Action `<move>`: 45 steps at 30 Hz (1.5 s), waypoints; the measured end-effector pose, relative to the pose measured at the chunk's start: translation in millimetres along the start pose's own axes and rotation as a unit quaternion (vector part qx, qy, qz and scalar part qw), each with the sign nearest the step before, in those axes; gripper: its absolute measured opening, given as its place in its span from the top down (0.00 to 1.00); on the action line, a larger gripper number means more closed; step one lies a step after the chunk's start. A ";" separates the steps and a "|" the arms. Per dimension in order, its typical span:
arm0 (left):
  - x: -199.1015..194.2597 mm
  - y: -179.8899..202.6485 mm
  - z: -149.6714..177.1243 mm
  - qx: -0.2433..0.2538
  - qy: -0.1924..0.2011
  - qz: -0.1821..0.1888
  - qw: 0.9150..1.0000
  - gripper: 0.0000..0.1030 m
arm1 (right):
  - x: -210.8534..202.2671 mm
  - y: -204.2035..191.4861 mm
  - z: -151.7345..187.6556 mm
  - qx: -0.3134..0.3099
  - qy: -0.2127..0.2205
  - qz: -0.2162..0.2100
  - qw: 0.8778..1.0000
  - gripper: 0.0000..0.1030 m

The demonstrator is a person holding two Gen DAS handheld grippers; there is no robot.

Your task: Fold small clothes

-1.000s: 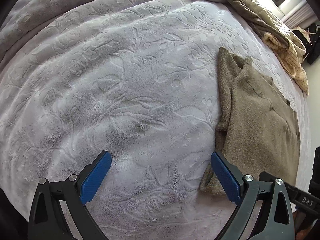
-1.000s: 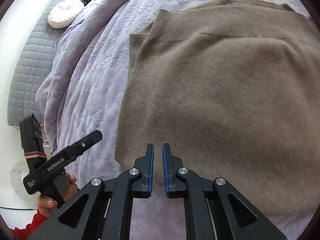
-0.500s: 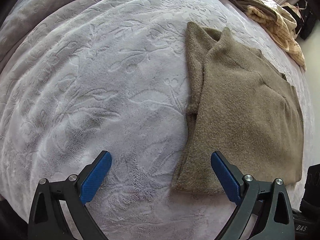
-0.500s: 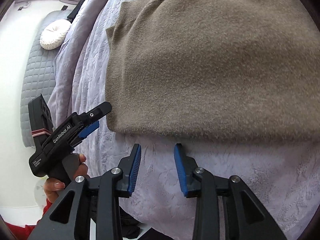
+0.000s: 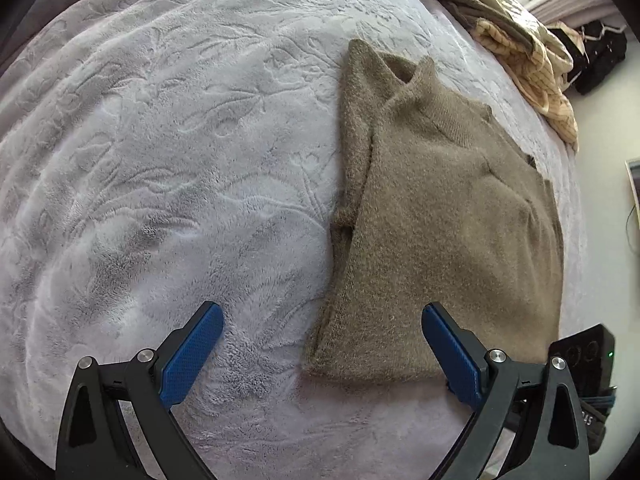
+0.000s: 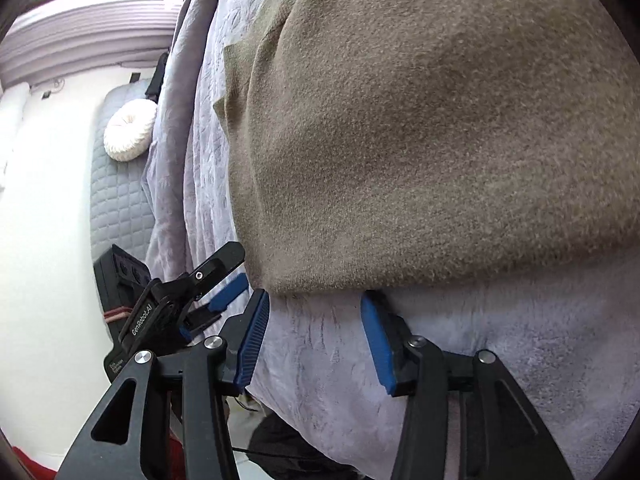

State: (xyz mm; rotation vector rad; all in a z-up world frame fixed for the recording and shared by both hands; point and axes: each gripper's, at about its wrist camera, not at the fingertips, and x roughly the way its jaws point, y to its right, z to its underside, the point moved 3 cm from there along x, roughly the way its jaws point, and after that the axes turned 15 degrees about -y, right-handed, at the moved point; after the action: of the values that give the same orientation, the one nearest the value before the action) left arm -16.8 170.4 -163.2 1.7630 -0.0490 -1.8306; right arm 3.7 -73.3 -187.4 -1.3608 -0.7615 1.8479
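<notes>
The left gripper is standing with its jaws wide apart and holding nothing; between the jaws the near left corner of the sweater is lying on the blanket; the right pad is hanging over the sweater's near edge, the left pad over bare blanket. The right gripper is also standing with its jaws apart, less wide, and gripping nothing; its fingertips are reaching just to the sweater's near hem, and the right fingertip is slipping a little under it; below the jaws the blanket is showing. Farther out, the sweater is lying folded and flat, one sleeve tucked along its left side; beyond it, up and right of the left jaws, crumpled clothes are piled; left of the right jaws a white cushion is resting.
</notes>
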 end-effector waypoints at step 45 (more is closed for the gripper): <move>42.1 83.6 -91.9 0.104 -0.078 0.074 0.989 0.03 | -21.5 -15.5 9.7 -0.070 -0.032 -0.014 0.997 0.83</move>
State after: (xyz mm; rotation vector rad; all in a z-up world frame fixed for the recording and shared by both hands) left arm 102.1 116.9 -177.4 1.6983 -0.4359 -1.9050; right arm 1.6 -82.4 -160.7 -1.3754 -0.9534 1.8537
